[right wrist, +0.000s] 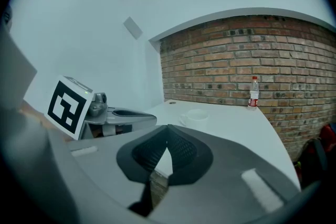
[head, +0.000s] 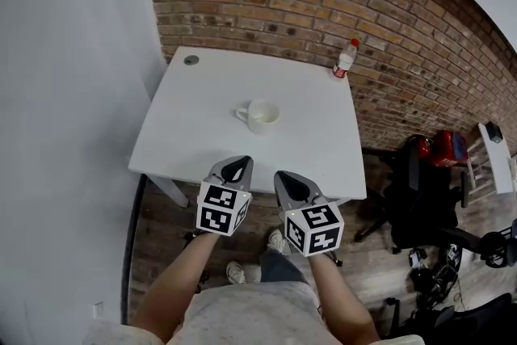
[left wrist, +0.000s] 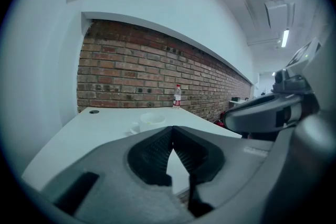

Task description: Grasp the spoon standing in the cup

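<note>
A white cup [head: 260, 115] with its handle to the left stands mid-table on the white table [head: 202, 93]; it also shows in the left gripper view as a cup [left wrist: 149, 120] and in the right gripper view as a cup [right wrist: 197, 114]. I cannot make out a spoon in it in any view. My left gripper [head: 237, 162] and right gripper [head: 287, 177] hover side by side at the table's near edge, well short of the cup. Both are shut with nothing held: left gripper [left wrist: 172, 131], right gripper [right wrist: 168, 128].
A small bottle with a red cap [head: 346, 59] stands at the far right corner by the brick wall [head: 266, 4]. A round cable hole [head: 191, 59] is at the far left corner. A black office chair [head: 420, 198] and a red object [head: 446, 145] stand right of the table.
</note>
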Demonstrator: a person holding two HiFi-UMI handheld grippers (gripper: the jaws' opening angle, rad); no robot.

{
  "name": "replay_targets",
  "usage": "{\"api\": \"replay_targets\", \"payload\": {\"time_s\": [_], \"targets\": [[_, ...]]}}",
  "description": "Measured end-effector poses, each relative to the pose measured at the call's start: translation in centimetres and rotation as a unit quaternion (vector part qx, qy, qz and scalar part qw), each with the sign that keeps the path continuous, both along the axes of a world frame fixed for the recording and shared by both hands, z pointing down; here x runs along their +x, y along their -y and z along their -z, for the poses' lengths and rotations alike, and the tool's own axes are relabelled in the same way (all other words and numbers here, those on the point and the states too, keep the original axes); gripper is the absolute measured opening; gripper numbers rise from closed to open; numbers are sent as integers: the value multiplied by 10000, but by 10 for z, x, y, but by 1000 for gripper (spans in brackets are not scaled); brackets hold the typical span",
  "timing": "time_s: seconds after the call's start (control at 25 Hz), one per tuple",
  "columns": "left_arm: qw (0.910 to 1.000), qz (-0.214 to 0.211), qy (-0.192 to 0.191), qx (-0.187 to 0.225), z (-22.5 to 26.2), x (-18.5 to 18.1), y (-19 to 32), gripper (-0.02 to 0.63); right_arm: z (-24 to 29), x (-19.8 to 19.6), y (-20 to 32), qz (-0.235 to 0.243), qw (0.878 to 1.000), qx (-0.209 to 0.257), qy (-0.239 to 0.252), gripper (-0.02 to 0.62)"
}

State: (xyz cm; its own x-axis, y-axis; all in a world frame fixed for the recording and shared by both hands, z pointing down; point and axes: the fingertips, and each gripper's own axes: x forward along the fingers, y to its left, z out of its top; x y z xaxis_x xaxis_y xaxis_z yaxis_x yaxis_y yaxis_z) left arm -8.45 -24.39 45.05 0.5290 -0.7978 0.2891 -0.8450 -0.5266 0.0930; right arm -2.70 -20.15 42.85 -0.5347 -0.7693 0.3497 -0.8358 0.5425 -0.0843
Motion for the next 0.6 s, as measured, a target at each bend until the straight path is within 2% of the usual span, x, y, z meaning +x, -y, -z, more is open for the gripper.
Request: {"api": "replay_targets", "payload": {"time_s": [0.32,0.6], "targets": [[9998,106,119,-71,-15,7,47,26,-3,10,45,20,9999,90,87,6],[9987,376,35,-343,-30,15,108,61,-9,24,110,153,9998,-1,151,6]]}}
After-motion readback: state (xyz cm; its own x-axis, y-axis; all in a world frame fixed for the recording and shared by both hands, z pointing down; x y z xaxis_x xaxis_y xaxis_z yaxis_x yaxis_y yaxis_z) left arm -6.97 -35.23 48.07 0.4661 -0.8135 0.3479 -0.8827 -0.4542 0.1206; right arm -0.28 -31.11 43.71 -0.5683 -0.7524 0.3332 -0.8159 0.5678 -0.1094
